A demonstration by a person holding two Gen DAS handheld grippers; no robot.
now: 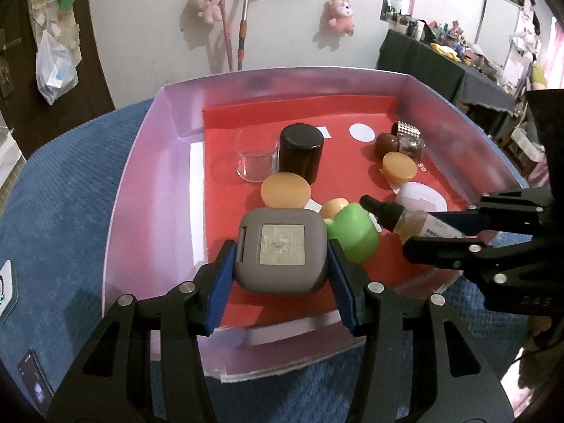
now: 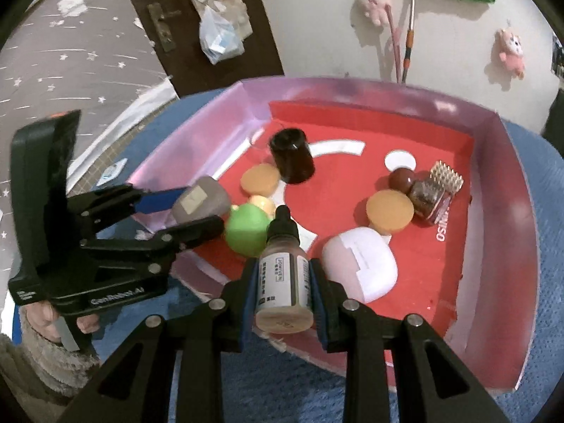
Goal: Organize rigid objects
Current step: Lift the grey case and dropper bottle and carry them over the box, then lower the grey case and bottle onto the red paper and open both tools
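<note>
My left gripper (image 1: 282, 264) is shut on a grey rounded case (image 1: 280, 250), held over the near part of the pink box (image 1: 148, 176) with a red floor. My right gripper (image 2: 283, 289) is shut on a small dropper bottle (image 2: 283, 275) with a black cap, its tip pointing at a green cap (image 2: 245, 229). In the left wrist view the same bottle (image 1: 405, 220) comes in from the right, beside that green cap (image 1: 354, 231). In the right wrist view the left gripper (image 2: 190, 211) holds the grey case (image 2: 201, 202) at the box's left wall.
Inside the box lie a black jar (image 1: 301, 151), a clear glass cup (image 1: 255, 157), two orange discs (image 1: 285, 190) (image 1: 400, 169), a white case (image 2: 359, 264), a brown ball (image 2: 402, 179) and a small dark jar (image 2: 428, 197). The box rests on blue cloth (image 1: 53, 211). A phone (image 1: 35, 380) lies at the left.
</note>
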